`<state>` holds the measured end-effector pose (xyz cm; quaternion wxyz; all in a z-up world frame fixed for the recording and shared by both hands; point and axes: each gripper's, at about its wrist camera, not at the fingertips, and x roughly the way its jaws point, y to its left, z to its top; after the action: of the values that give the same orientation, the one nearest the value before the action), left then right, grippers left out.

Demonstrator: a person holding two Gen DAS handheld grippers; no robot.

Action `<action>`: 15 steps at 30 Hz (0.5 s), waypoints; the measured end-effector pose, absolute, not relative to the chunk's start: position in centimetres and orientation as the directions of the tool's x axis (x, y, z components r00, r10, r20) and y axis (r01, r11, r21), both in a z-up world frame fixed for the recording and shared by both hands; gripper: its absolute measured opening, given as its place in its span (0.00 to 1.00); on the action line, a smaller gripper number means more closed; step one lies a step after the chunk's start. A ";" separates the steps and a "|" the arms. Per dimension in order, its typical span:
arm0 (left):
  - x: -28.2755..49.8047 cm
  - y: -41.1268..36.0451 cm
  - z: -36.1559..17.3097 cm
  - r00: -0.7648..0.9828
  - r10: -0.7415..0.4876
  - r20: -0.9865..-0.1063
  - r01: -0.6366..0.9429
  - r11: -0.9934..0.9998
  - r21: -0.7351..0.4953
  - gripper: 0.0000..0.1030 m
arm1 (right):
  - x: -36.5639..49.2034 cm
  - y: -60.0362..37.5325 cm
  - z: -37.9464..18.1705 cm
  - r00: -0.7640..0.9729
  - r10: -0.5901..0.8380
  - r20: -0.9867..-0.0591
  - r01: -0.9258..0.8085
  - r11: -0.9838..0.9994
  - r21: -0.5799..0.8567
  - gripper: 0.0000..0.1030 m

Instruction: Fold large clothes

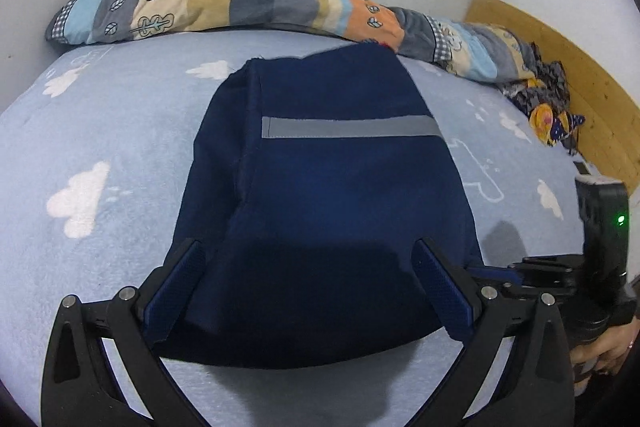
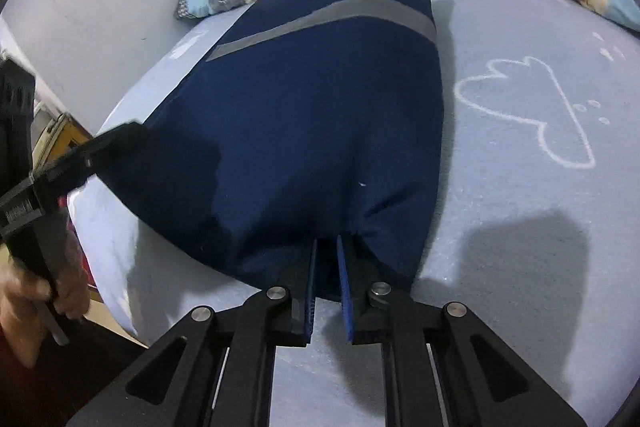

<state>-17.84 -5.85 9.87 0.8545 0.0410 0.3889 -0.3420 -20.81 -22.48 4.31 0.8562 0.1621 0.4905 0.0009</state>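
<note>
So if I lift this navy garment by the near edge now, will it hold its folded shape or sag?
Likely sag: the navy garment is soft cloth, already puckering where the right gripper pinches its near edge. The unheld corner under the open left gripper would probably droop. It looks thick and layered, so perhaps fairly weighty.

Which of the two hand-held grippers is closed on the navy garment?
The right hand-held gripper: its jaws pinch the navy garment near edge. The left hand-held gripper stands wide open.
</note>
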 end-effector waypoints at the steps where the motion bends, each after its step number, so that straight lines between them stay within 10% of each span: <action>1: -18.0 -5.7 10.0 0.464 -0.562 -0.685 0.617 0.760 -0.205 1.00 | -20.8 -22.4 4.8 0.515 0.160 -0.842 0.148 0.951 0.271 0.11; 15: -15.1 -9.5 11.1 0.438 -0.637 -0.635 0.624 0.724 -0.295 1.00 | -15.7 -30.2 13.2 0.654 0.074 -0.752 0.202 0.942 0.268 0.17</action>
<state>-15.14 -9.46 11.09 0.8478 -0.0085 0.3781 -0.3717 -15.68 -30.20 13.21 0.8942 0.1664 0.4141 -0.0356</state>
